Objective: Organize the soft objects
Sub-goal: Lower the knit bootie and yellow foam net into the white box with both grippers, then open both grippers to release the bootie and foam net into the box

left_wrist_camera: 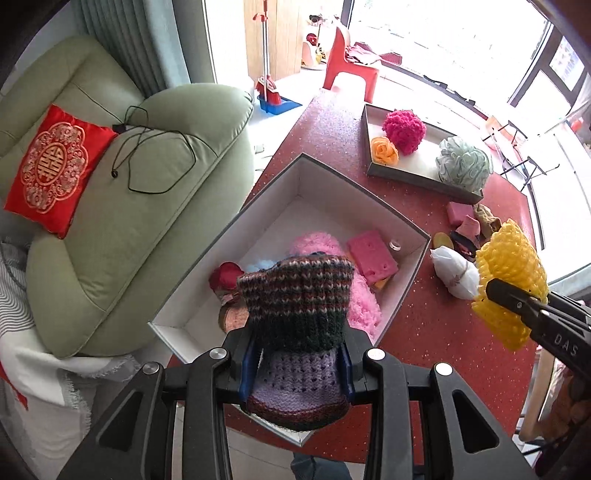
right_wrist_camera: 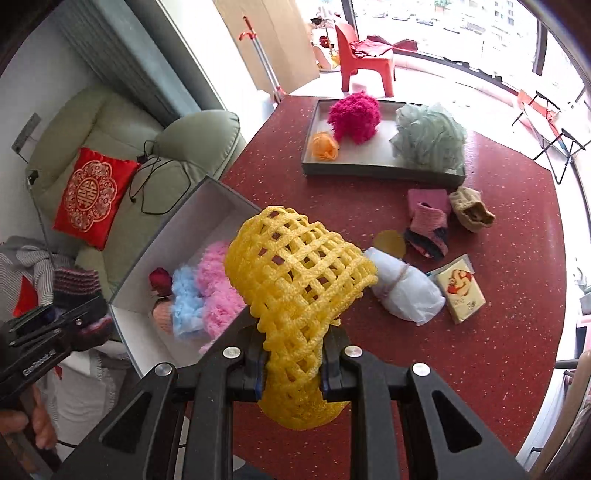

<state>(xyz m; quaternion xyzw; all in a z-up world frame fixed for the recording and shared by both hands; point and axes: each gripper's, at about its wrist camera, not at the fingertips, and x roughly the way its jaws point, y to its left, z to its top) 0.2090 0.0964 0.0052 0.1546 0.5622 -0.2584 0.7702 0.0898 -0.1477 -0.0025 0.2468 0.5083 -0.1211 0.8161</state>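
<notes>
This is a home living room. A pale green upholstered armchair (left_wrist_camera: 122, 206) with a red embroidered cushion (left_wrist_camera: 55, 168) sits beside a red speckled table (right_wrist_camera: 424, 350). Behind it hang grey-green curtains (left_wrist_camera: 122, 40), and bright floor-length windows (left_wrist_camera: 461, 33) open onto a sunlit balcony area with a small red plastic chair (right_wrist_camera: 364, 55) and a broom and dustpan set (left_wrist_camera: 271, 88).
</notes>
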